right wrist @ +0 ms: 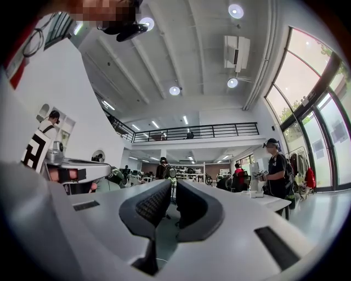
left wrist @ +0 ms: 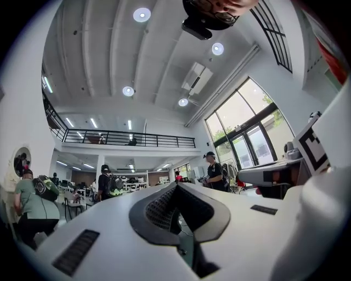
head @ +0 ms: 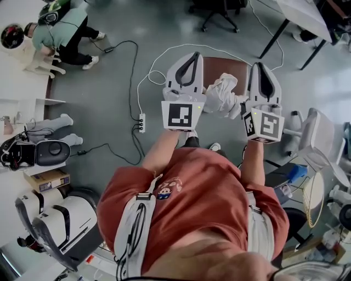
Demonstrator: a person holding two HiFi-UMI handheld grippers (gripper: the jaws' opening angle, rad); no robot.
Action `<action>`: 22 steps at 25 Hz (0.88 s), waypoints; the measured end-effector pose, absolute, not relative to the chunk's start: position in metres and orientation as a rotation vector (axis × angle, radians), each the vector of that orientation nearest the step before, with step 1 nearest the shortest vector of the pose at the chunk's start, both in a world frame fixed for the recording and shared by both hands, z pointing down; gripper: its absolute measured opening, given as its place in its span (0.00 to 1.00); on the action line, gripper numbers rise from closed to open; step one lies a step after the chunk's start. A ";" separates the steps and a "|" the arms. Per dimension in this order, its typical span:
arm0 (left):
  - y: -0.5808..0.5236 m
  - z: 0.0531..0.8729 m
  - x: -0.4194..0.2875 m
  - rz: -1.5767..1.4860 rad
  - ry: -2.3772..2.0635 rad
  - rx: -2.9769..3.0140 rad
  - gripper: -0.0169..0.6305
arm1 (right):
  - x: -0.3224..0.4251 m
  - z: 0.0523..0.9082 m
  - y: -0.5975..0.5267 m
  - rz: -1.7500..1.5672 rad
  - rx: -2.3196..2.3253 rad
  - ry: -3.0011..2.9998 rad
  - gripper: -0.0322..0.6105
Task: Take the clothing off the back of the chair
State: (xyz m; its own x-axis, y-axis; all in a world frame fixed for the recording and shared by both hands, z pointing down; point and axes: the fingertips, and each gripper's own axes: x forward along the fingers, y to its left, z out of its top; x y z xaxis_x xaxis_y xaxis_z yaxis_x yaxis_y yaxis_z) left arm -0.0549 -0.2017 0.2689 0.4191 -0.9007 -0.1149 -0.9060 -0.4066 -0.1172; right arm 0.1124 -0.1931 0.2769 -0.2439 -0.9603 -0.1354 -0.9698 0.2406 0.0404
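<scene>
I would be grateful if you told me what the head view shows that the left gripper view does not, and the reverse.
Only the head view shows the white clothing draped over the brown chair back, between the left tongs and the right tongs, and a power strip on the floor. Only the left gripper view shows the ceiling lights, the railing, the windows, and the left tongs' pads together on nothing. Both show the left tongs and the right tongs' marker cube.
</scene>
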 end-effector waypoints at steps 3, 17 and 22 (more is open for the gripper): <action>-0.212 0.267 -0.071 0.046 1.611 -2.493 0.05 | 0.096 0.275 -0.205 0.180 -1.875 2.410 0.11; -0.245 0.267 -0.048 0.062 1.613 -2.508 0.05 | 0.120 0.273 -0.237 0.178 -1.877 2.419 0.11; -0.253 0.291 -0.039 0.025 1.613 -2.516 0.05 | 0.130 0.302 -0.249 0.152 -1.904 2.483 0.11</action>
